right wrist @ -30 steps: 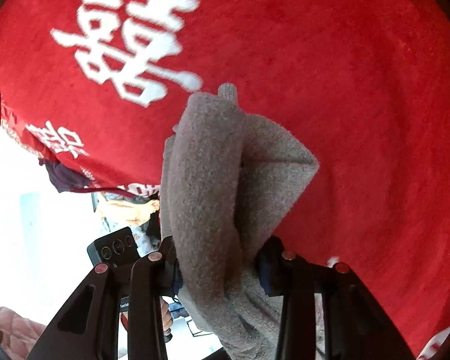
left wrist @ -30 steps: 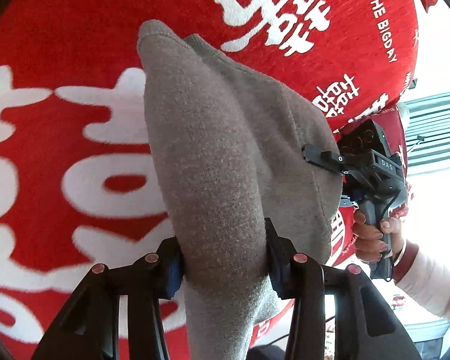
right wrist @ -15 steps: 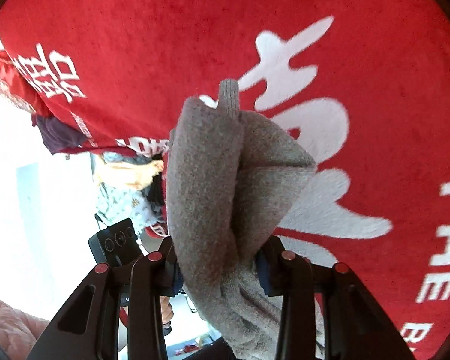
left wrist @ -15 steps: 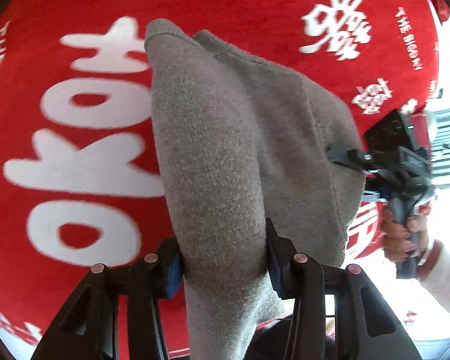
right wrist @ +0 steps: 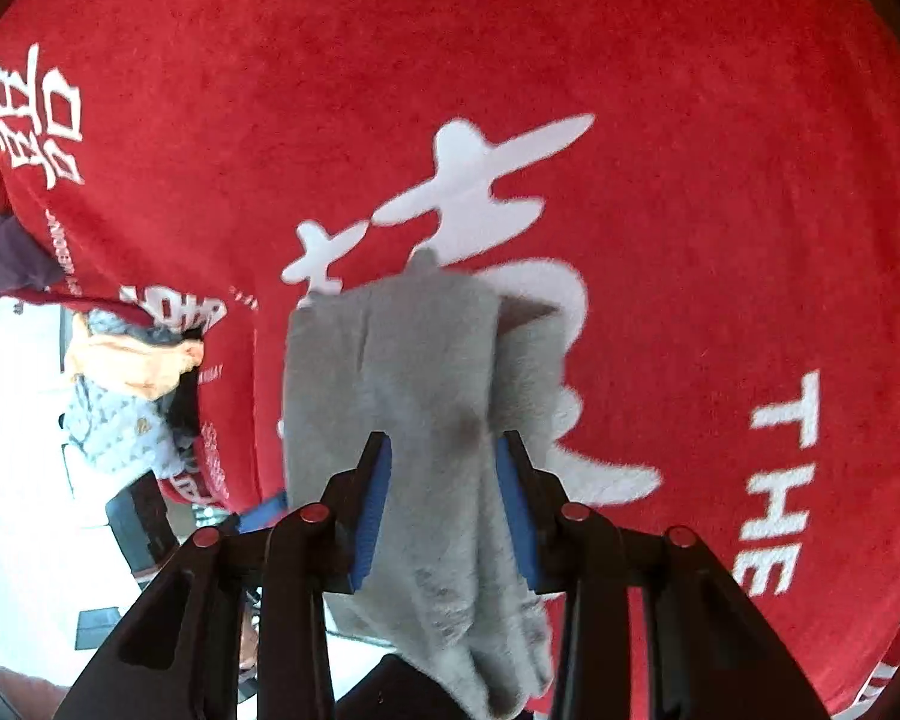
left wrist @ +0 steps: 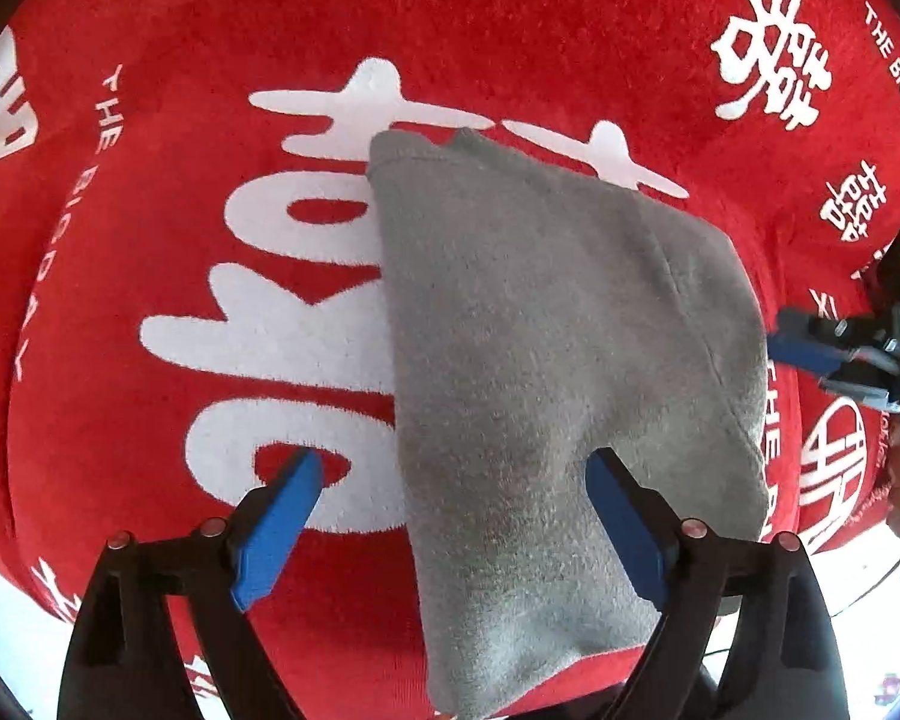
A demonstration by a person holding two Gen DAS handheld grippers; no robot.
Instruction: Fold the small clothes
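Left wrist view: your left tool [left wrist: 444, 516] has just let go. Half a second ago its blue pads were clamped on the grey garment [left wrist: 546, 372]; now the jaws are opening, the left pad [left wrist: 276, 531] stands well clear over the red cloth [left wrist: 210, 276], and the right pad only sits beside the fabric's edge. The garment still runs between the jaws, but nothing presses on it. It lies doubled over, spread across the big white characters in the middle of the red cloth, its far corner pointing away from you. At the right edge you can see your right tool [left wrist: 810, 354] meeting the garment's right side.

Right wrist view: your right tool [right wrist: 444, 498] stays clenched on the grey garment [right wrist: 414, 372], both pads pressed into a bunched, folded thickness, as they were a second ago. A pile of other clothes [right wrist: 126, 384] sits at the left, off the edge of the red cloth [right wrist: 690, 210].

In my judgement, this fold is laid down and half released; the garment now hangs on your right grip alone, so any pull there could drag the fold open.
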